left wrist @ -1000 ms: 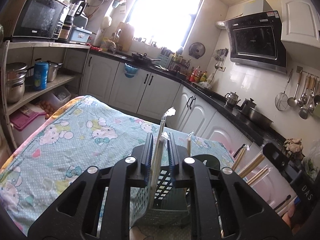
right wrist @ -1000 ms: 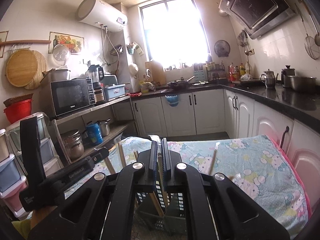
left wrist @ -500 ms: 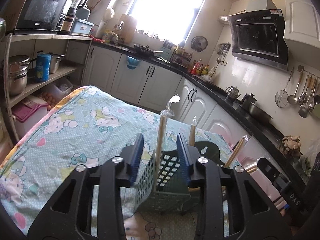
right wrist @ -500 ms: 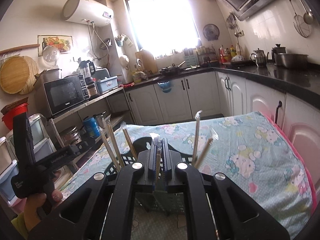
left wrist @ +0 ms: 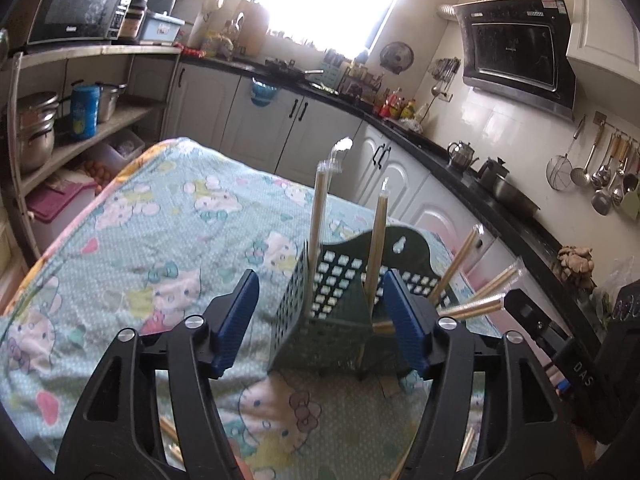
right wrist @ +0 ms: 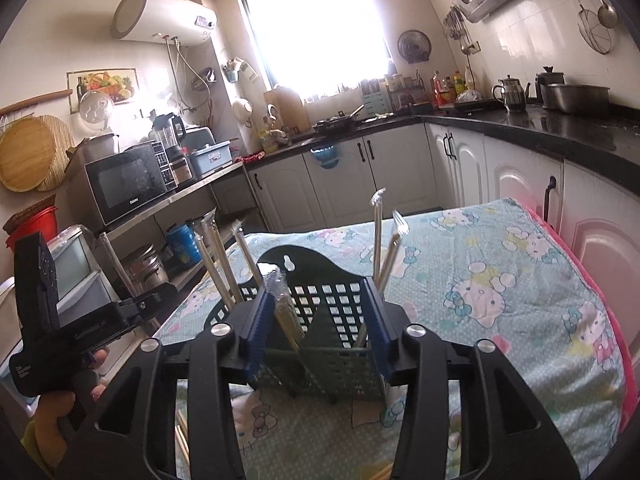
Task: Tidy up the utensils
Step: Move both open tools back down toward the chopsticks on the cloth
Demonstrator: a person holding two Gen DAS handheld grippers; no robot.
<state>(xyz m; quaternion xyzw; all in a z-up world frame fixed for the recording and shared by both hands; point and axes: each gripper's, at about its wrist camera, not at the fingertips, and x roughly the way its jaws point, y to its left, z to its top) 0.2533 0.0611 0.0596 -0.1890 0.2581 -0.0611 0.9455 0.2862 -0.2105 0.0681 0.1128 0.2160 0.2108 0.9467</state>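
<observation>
**Release over basket: tip-over risk**

Just opened both grippers: left gripper (left wrist: 318,326) and right gripper (right wrist: 318,330) spread, pinching nothing. Wrapped chopsticks (left wrist: 318,216) stood in green basket (right wrist: 340,308), 12 o'clock, mid-table. Could snag leaning sticks on withdrawal, toppling basket.

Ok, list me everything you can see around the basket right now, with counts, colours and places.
basket: one, dark green, perforated, standing on the tablecloth.
wrapped chopsticks: several pairs, tan in clear sleeves, upright or leaning in the basket; exact count unclear.
loose chopsticks: a few, tan, on the cloth at the near edge.
tablecloth: one, light blue cartoon-cat print, covering the table.
microwave: one, black, on the shelf.
kettle: one, metal, on the black counter.
left gripper: black with blue pads, jaws just opened, gripping nothing.
right gripper: same colours, jaws just opened, astride the basket.
</observation>
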